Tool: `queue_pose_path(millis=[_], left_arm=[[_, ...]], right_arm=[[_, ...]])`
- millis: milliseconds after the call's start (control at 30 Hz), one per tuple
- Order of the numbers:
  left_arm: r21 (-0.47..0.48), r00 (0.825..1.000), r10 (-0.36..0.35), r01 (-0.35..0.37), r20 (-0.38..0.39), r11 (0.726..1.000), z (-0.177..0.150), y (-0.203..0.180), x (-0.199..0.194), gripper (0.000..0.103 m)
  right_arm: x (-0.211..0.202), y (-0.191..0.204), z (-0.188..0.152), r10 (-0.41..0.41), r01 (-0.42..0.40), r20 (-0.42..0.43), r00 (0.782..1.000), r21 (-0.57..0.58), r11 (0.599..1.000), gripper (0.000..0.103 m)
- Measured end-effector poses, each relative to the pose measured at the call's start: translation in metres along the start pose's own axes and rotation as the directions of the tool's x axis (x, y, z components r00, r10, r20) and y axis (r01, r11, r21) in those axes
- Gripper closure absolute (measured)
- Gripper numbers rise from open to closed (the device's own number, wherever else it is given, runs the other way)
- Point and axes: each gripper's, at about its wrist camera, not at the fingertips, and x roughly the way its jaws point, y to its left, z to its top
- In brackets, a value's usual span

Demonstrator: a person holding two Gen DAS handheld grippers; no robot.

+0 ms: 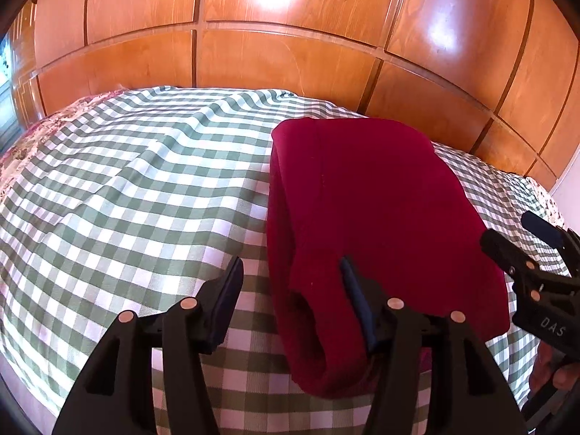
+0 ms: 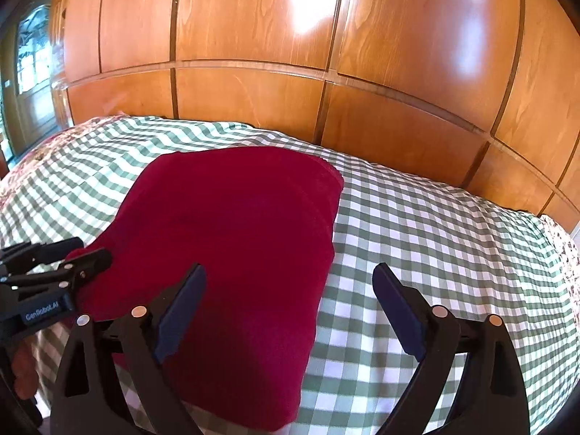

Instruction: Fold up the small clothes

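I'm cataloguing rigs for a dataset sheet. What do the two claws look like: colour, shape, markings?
Both claws are matte black plastic with two tapering fingers, dark blue pads and round copper-coloured pivot pins. The left claw bears a blue label reading GenRobot.AI, seen from the right wrist. The right claw bears the letters DAS in the left wrist view. No cables or sleeves show.

One red garment lies folded on one checked cloth. Two grippers show: the left gripper and the right gripper, each with two fingers, so four fingers in all, each finger bearing one dark blue pad. One wooden panelled wardrobe stands behind, and one flowered cover shows at the cloth's edges.
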Motion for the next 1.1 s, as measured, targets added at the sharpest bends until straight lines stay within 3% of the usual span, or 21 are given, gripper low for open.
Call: queue_pose_path(millis=[467,700,833,967,1100], left_arm=[[0.015,1.0,0.025,-0.025,-0.006,1.0,-0.001,-0.002,0.005,0.041],[0.015,1.0,0.015,-0.014,-0.021,1.0,0.003,0.004,0.013,0.035],[0.051,1.0,-0.006,0.006,-0.018,0.999,0.008,0.002,0.011,0.036],[0.059,0.998,-0.053,0.054,-0.017,0.997,0.01,0.005,0.01,0.037],[0.068,0.996,-0.085,0.087,-0.02,0.994,0.01,0.008,0.012,0.037]], right_arm=[[-0.008,-0.002,-0.017,0.012,-0.012,-0.005,1.0,0.006,1.0,0.011],[0.016,-0.007,-0.03,0.068,-0.064,-0.086,0.994,0.044,0.997,0.009],[0.03,-0.028,-0.041,0.234,-0.206,-0.136,0.963,0.192,0.959,0.009],[0.032,-0.054,-0.04,0.375,-0.334,-0.103,0.921,0.287,0.898,0.007],[0.041,-0.078,-0.032,0.447,-0.394,-0.07,0.892,0.368,0.842,0.006]])
